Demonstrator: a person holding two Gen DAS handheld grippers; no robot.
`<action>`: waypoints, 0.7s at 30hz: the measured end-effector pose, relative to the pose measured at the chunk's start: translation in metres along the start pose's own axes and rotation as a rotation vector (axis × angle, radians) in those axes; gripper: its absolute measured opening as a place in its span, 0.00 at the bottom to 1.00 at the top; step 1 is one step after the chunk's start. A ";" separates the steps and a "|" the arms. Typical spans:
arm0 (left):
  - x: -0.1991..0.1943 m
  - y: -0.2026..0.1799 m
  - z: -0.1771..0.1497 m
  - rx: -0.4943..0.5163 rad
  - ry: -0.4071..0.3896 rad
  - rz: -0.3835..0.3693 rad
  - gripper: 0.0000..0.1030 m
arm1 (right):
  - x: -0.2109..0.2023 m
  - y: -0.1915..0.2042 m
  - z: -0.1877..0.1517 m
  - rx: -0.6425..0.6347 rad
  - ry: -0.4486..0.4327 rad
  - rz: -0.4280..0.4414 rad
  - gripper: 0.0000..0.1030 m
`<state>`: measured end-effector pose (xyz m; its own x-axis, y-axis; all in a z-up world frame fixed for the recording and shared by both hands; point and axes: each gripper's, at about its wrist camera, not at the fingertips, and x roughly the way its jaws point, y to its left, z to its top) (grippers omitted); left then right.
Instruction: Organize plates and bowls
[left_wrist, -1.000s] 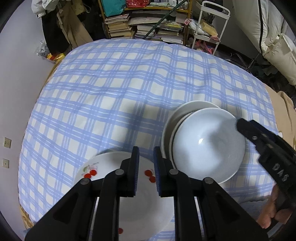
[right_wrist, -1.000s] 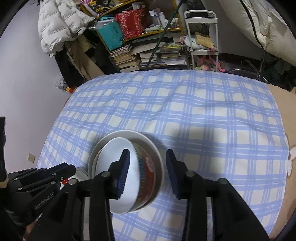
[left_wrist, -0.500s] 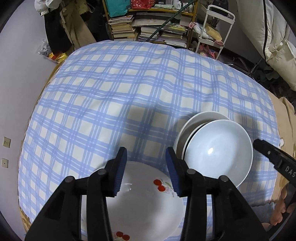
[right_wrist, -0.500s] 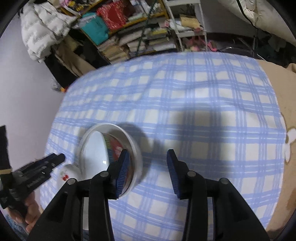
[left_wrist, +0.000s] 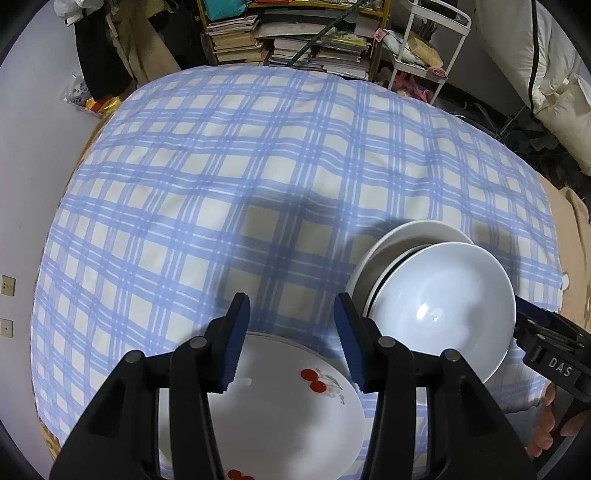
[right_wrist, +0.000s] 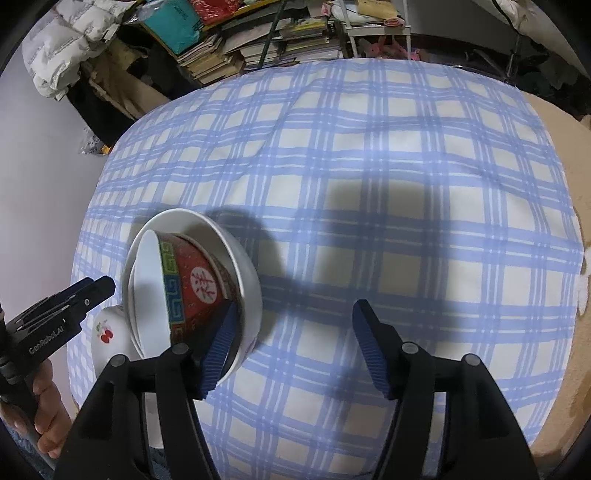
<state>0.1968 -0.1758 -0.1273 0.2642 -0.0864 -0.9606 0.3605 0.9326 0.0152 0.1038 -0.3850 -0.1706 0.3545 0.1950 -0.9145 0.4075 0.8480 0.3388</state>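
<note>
Gaping over the dishes, both tools (left_wrist: 291, 332) (right_wrist: 291, 345) hold nothing.

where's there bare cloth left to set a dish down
The checked tablecloth is bare across its whole far half, toward the bookshelves, and, in the right wrist view, right of the nested bowls. The near edge is crowded: cherry plate, the bowls beside it, both tools above.

Both wrist cameras looked steeply down from close above the near edge of the checked desk (left_wrist: 258, 177), facing the bookshelf (right_wrist: 236, 40) beyond its far edge. Each view shared the stacked bowls (left_wrist: 439, 306) and the cherry plate (left_wrist: 288, 410).
</note>
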 end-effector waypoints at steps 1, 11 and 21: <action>0.000 0.000 0.000 -0.001 0.001 -0.006 0.45 | 0.001 -0.001 0.000 0.006 0.003 -0.001 0.67; 0.007 -0.002 0.005 -0.011 0.021 -0.034 0.45 | 0.005 -0.005 -0.002 0.030 0.015 0.010 0.66; 0.009 -0.005 0.006 0.004 0.026 -0.040 0.45 | 0.006 -0.005 -0.003 0.045 0.010 0.009 0.66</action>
<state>0.2025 -0.1837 -0.1340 0.2260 -0.1143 -0.9674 0.3736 0.9273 -0.0223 0.1015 -0.3864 -0.1780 0.3498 0.2077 -0.9135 0.4418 0.8233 0.3563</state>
